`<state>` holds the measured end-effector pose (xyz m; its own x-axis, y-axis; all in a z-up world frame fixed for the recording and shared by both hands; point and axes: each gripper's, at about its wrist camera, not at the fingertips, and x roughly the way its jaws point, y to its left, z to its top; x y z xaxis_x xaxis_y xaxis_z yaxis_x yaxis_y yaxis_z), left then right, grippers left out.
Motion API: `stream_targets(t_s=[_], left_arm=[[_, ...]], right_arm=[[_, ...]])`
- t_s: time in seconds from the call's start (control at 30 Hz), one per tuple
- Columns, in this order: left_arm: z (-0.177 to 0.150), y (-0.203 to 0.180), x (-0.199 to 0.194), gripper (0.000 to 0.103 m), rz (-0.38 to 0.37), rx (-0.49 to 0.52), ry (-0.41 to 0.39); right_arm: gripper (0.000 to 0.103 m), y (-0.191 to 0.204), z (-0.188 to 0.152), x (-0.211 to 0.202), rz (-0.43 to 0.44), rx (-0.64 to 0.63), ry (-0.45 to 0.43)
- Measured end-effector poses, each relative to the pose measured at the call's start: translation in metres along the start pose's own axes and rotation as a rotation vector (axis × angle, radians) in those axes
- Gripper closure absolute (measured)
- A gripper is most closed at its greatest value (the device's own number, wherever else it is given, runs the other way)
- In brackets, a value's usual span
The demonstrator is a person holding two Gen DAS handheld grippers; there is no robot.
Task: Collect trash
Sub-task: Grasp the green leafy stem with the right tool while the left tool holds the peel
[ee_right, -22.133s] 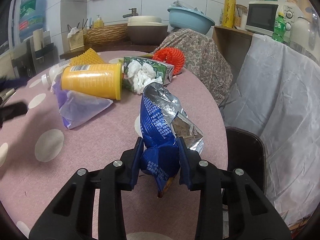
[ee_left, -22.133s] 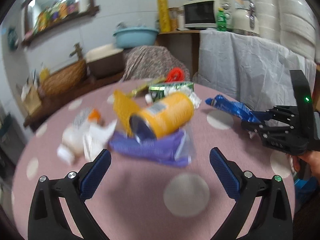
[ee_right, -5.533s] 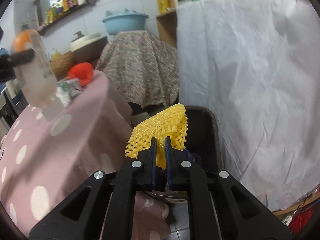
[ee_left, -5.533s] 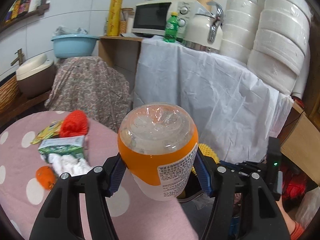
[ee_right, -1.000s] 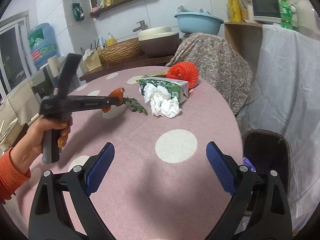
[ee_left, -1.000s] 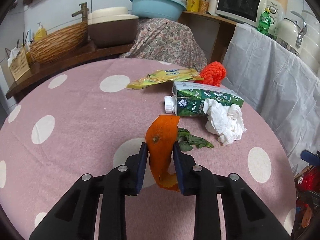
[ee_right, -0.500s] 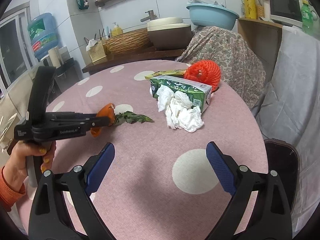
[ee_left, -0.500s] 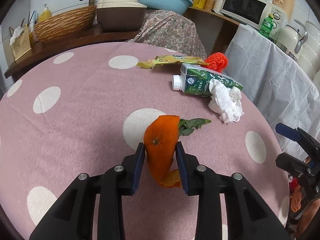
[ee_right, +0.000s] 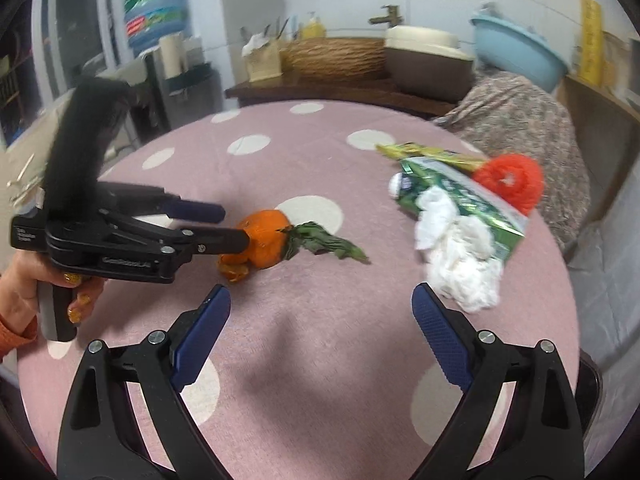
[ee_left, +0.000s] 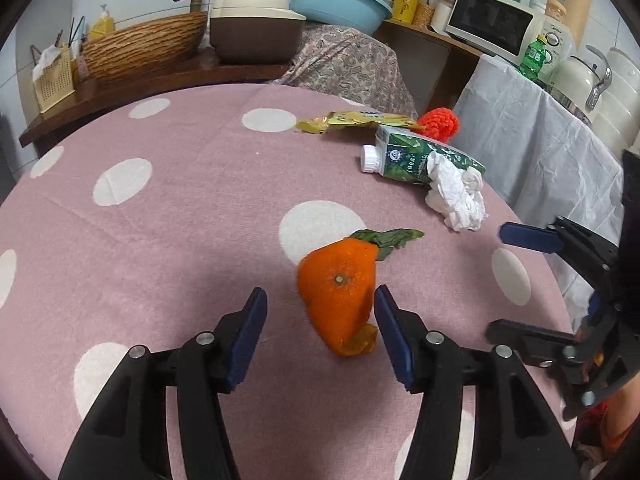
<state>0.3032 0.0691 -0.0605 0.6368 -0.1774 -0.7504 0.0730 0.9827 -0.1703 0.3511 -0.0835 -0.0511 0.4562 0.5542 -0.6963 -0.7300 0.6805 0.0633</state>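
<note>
Orange peel sits between the blue pads of the left tool, toward the near edge of the counter, on the pink dotted cloth. Jaws are opening; the peel is between them but neither pad presses on it, the right pad only just beside it. Judgement: the peel is being let go, perhaps to re-grip it, since it is a curled, floppy piece that holds badly edge-on. A wilted green leaf lies touching the peel's far side.

Right tool hangs spread wide, nothing between its pads, aimed over the counter's middle; likely lining up for the next piece. Crumpled white tissue lies against the green carton near the right edge, with a red knitted ball and a yellow wrapper beyond them.

Against half a second earlier: the left pads then clamped the peel upright and clear of the cloth; now they stand apart and the peel sits lower, slumped toward the right pad. Carton, tissue, ball and wrapper lie as they did.
</note>
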Motion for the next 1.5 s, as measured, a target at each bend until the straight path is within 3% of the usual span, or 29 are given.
stream_targets(t_s=[0.13,0.27,0.37,0.53,0.9,1.13,1.33,1.43,1.5], left_arm=[[0.0,-0.002,0.001,0.044,-0.03,-0.006,0.006],[-0.001,-0.014,0.004,0.042,0.011,0.053,-0.002],[-0.002,-0.022,0.01,0.068,0.037,0.091,0.005],[-0.008,-0.018,0.002,0.082,0.047,0.069,-0.013],[-0.027,0.011,-0.03,0.084,0.043,-0.017,-0.028],[-0.036,0.019,-0.031,0.084,0.036,-0.042,-0.017],[-0.039,0.017,-0.03,0.084,0.032,-0.036,-0.013],[-0.039,0.017,-0.03,0.084,0.028,-0.036,-0.012],[-0.039,0.017,-0.03,0.084,0.028,-0.035,-0.012]], right_arm=[[0.021,-0.003,0.01,0.019,-0.044,-0.021,0.041],[0.021,-0.011,0.011,0.017,-0.046,0.008,0.033],[0.021,-0.015,0.008,0.011,-0.054,0.027,0.028],[0.021,-0.018,0.008,0.01,-0.055,0.037,0.032],[0.025,0.011,0.026,0.043,-0.018,-0.113,0.099],[0.026,0.003,0.036,0.068,-0.017,-0.121,0.145],[0.036,0.006,0.036,0.082,0.011,-0.152,0.181],[0.049,0.01,0.035,0.081,0.034,-0.154,0.173],[0.071,0.011,0.034,0.079,0.049,-0.142,0.174]])
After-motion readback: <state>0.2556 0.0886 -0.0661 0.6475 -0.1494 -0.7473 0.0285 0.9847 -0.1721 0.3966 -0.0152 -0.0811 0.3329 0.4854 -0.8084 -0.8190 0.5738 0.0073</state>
